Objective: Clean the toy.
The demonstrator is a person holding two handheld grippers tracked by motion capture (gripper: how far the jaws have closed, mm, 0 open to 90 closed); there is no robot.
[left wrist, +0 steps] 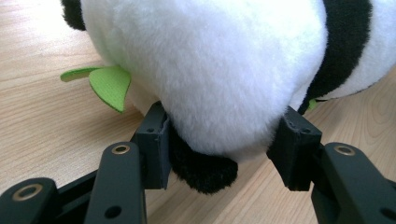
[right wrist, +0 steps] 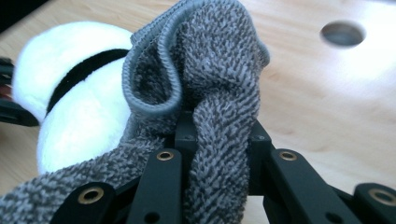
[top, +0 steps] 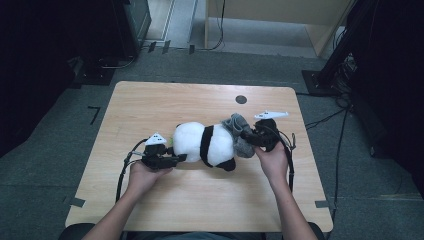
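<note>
A black-and-white panda plush (top: pixel 205 142) lies on its side in the middle of the wooden table (top: pixel 200 200). My left gripper (top: pixel 177 159) is at its left end. In the left gripper view the jaws press into the white body (left wrist: pixel 210 70) from both sides, left gripper (left wrist: pixel 224 144) shut on it, and a green felt leaf (left wrist: pixel 109 84) sticks out beside them. My right gripper (top: pixel 248 136) is at the plush's right end, shut on a grey terry cloth (top: pixel 237 125). In the right gripper view the cloth (right wrist: pixel 210 70) bunches up between the jaws of the right gripper (right wrist: pixel 219 135), with the panda (right wrist: pixel 79 93) behind at left.
A round cable hole (top: pixel 241 99) sits in the tabletop behind the right gripper, also seen as the hole (right wrist: pixel 343 33). Bare wood lies on all sides of the plush. Dark stands and cables (top: pixel 340 115) surround the table on the grey floor.
</note>
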